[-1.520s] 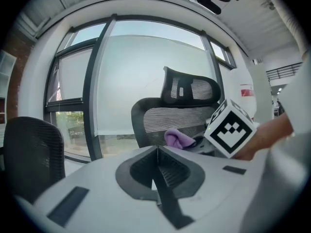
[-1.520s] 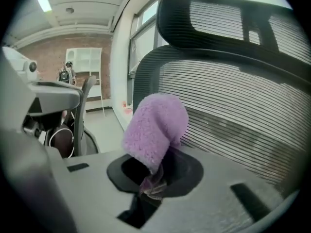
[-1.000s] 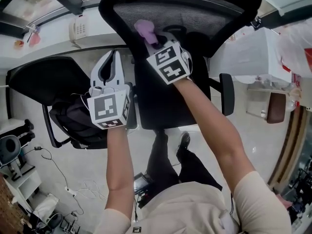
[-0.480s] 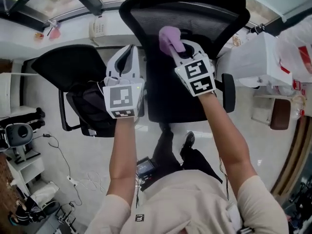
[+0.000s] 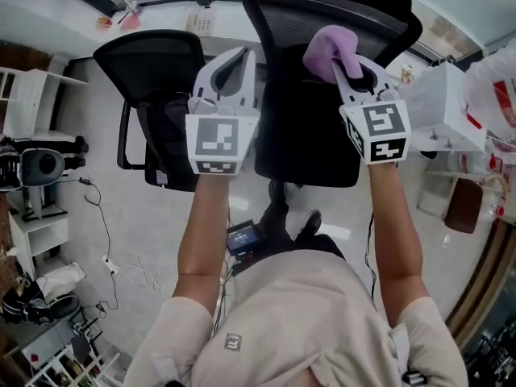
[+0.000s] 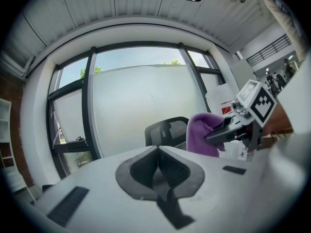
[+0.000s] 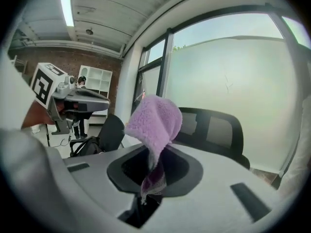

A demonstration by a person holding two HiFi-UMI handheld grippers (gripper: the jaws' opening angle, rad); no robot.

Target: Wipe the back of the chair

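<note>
A black mesh-backed office chair [image 5: 322, 22] stands in front of me, its backrest [image 7: 214, 130] curving across the top of the head view. My right gripper [image 5: 343, 59] is shut on a fluffy purple cloth [image 5: 329, 48], held up just short of the backrest; the cloth [image 7: 154, 125] sticks up from the jaws. My left gripper [image 5: 234, 63] is shut and holds nothing, to the left of the chair. From the left gripper view the cloth [image 6: 200, 135] and the right gripper [image 6: 238, 125] show at the right.
A second black chair [image 5: 149, 71] with a dark bag on its seat stands to the left. White boxes [image 5: 439, 107] sit at the right. A telephone [image 5: 199, 24] rests on the window ledge. Cables lie on the floor [image 5: 113, 248] at the left.
Both grippers have risen and moved apart, the right one carrying the cloth up and to the right in front of the backrest. The head view has shifted so the chair sits more to the right.
</note>
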